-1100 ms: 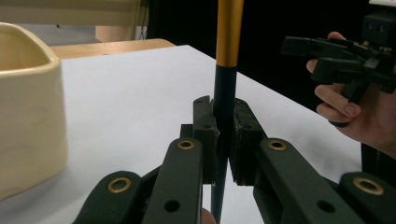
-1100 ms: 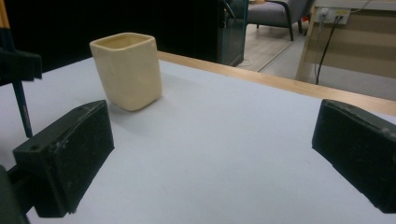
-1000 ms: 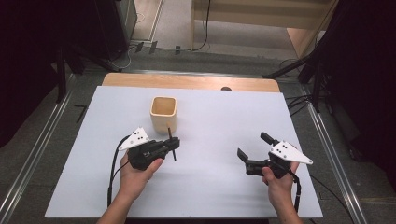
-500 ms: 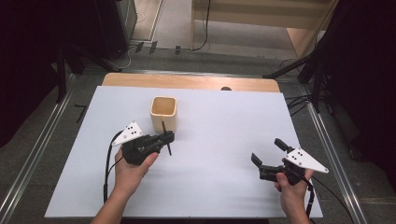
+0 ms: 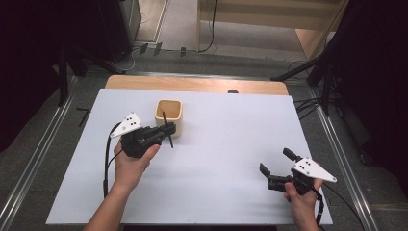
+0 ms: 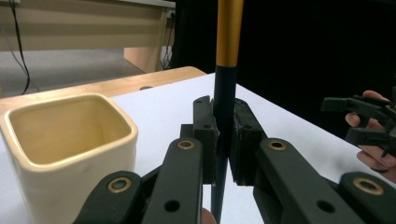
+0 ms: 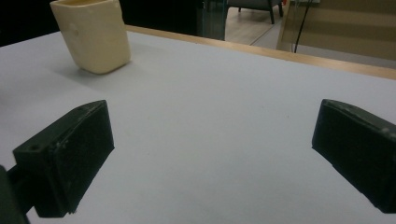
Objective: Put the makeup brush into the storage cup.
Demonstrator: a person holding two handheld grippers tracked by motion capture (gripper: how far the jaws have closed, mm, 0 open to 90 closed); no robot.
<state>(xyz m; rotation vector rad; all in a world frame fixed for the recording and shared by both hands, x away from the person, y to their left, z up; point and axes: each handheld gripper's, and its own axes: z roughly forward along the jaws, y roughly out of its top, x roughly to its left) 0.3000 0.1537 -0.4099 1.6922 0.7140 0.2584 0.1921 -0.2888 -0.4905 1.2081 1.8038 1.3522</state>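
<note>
- A slim dark pen (image 6: pixel 224 93) with a gold upper section stands upright in the left claw (image 5: pixel 163 132), the two jaws closed on its dark barrel just below the gold band; seen from the high view it sits at about 10 o'clock from the counter's centre, at the near right corner of the cup
- By its look the pen is light, rigid and smooth-sided, so it could slip or swing if pinched loosely; the present hold on the dark barrel near mid-length seems the sensible place to take it
- The cream, square-mouthed cup (image 5: pixel 169 115) stands just beside the pen, at 11 o'clock from the counter's centre; its inside looks empty in the left gripper view, and it appears to be glazed ceramic, likely heavy enough to stay put yet liable to chip
- The right claw (image 5: pixel 275 168) waits at 5 o'clock, well apart from the cup, its jaws spread wide with nothing between them and only bare surface beyond
- A white sheet covers the counter (image 5: pixel 226 144), whose wooden edge runs along the far side at 12 o'clock
- Whether the pen tip touches the counter cannot be told
</note>
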